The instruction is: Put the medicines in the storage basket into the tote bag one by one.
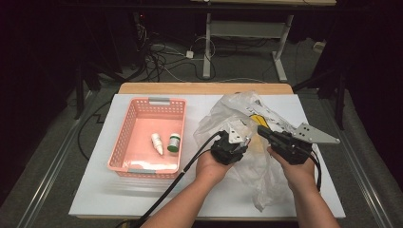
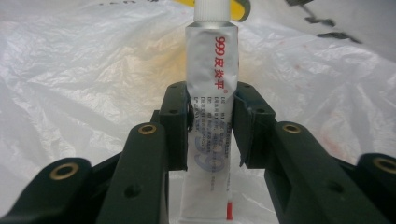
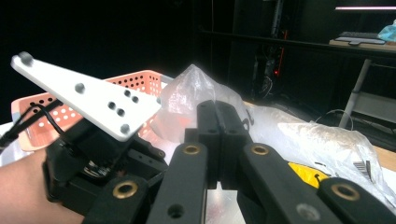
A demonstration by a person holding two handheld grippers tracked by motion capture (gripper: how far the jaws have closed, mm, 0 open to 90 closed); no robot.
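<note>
A: What is the left gripper (image 2: 211, 123) holding?

B: A thin white tube (image 2: 211, 84). The 2 black jaws squeeze it from both sides, so they are closed on it with only the tube between them.

A: Can you read anything on it?

B: Yes. It says "999" in red, with red Chinese signs after it. Below that is small grey print, too tiny to read, and a big pale blue "999". It has a white ribbed cap on top.

A: Where is the tube?

B: Over the crinkly clear plastic bag (image 1: 247, 118), which lies on the right half of the white table (image 1: 95, 190). The tube stands upright between the jaws.

A: And the right gripper (image 3: 218, 135)?

B: Its jaws are pressed flat together. It pinches a bit of the bag's thin plastic, which pokes up just behind the tips. It sits just beside the left gripper.

A: What else is on the table?

B: A pink basket (image 1: 124, 137) near the left edge. Inside are 2 small bottles: a white dropper bottle (image 1: 157, 143) and a white bottle with a green cap (image 1: 174, 142). Their labels are too small to read. Something yellow (image 3: 306, 171) shows inside the bag.
</note>
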